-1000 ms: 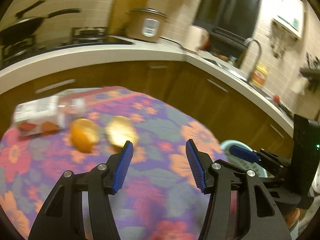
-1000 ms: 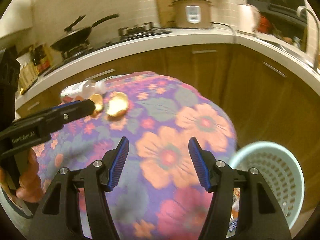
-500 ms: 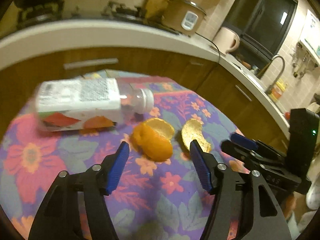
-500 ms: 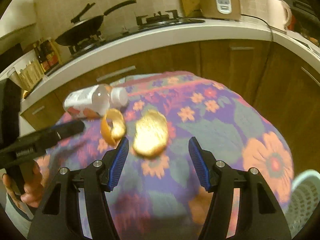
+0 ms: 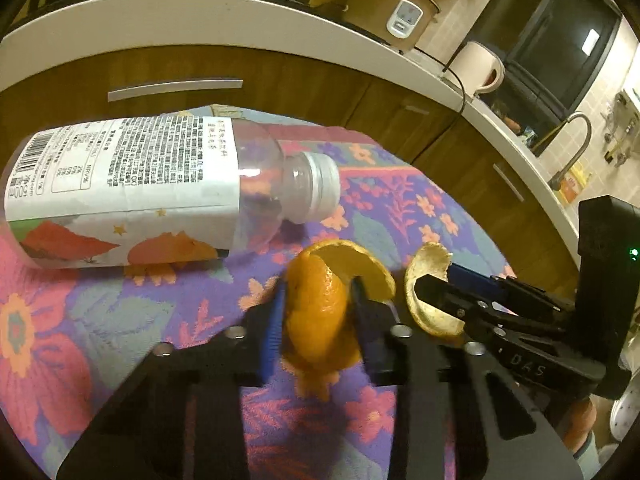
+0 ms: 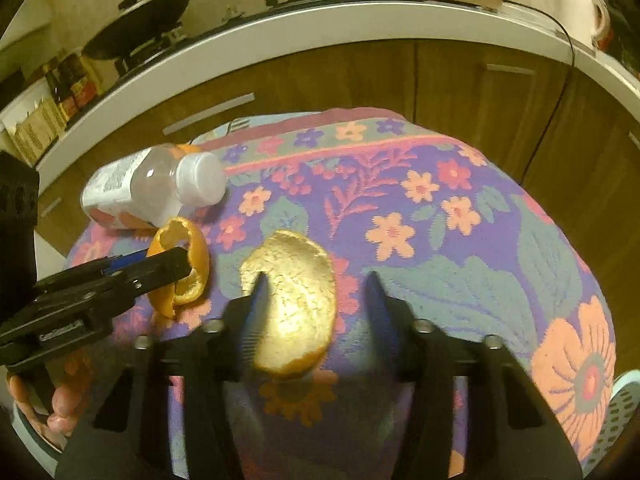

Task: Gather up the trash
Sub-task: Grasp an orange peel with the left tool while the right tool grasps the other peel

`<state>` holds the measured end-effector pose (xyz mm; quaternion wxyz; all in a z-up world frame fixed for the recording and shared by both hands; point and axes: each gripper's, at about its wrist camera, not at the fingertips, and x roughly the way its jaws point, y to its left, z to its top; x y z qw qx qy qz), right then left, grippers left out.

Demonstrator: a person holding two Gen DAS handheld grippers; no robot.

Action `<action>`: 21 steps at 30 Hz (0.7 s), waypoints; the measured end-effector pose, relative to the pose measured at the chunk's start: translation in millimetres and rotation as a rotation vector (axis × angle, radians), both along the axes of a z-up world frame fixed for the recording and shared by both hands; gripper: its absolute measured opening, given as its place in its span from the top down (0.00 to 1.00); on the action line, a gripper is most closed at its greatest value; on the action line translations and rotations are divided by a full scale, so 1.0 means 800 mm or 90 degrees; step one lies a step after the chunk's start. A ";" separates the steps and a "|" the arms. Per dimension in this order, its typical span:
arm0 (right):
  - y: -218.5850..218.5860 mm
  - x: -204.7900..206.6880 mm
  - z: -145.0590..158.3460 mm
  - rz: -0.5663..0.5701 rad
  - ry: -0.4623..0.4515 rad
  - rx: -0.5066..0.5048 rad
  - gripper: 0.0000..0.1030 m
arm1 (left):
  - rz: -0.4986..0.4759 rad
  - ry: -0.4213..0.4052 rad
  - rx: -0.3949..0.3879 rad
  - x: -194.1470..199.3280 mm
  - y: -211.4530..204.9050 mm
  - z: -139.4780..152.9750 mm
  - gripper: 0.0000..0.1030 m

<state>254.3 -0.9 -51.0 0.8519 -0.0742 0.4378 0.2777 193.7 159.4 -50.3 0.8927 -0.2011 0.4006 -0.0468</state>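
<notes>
On the flowered cloth (image 5: pixel 100 312) of a small table, two pieces of orange peel lay near a capped plastic bottle (image 5: pixel 132 192) resting on its side. The left gripper (image 5: pixel 318 308) had just been closing, and its blue pads stood hard against both sides of the curled orange peel (image 5: pixel 316 312), clamped on it close to the cloth. Just to its right, the pale peel (image 6: pixel 296 300) lay inside up, between the fingers of the right gripper (image 6: pixel 316 300). That gripper's jaws had also just been closing; the left finger (image 6: pixel 256 304) touched the peel's edge, while the right finger stood clear of it, so the jaws were still apart and nothing was gripped. Both peels sat side by side, with the bottle's white cap (image 6: pixel 200 178) pointing toward them. At the lower right edge of the right wrist view, a pale green perforated basket (image 6: pixel 616 420) showed beside the table. Behind ran a wooden cabinet front under a white counter (image 6: pixel 360 16), carrying a black pan (image 6: pixel 136 28), a rice cooker (image 5: pixel 394 10) and a kettle (image 5: pixel 482 66).
</notes>
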 end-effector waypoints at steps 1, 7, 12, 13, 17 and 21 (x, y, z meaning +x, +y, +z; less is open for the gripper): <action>0.001 -0.001 0.000 0.000 -0.004 -0.005 0.76 | -0.007 -0.002 -0.008 -0.001 0.000 0.000 0.80; -0.002 -0.006 0.002 0.012 -0.005 0.014 0.96 | -0.011 -0.011 -0.042 -0.008 0.009 -0.002 0.86; -0.007 -0.015 0.010 0.020 -0.023 0.032 0.98 | -0.021 -0.041 -0.069 -0.022 0.015 0.002 0.87; -0.009 -0.017 0.012 0.021 -0.029 0.037 0.98 | -0.023 -0.044 -0.070 -0.024 0.015 0.003 0.87; -0.017 -0.023 0.022 0.019 -0.051 0.060 0.99 | -0.030 -0.059 -0.065 -0.032 0.011 0.008 0.87; -0.026 -0.026 0.035 0.021 -0.074 0.093 0.99 | -0.040 -0.077 -0.062 -0.038 0.005 0.014 0.87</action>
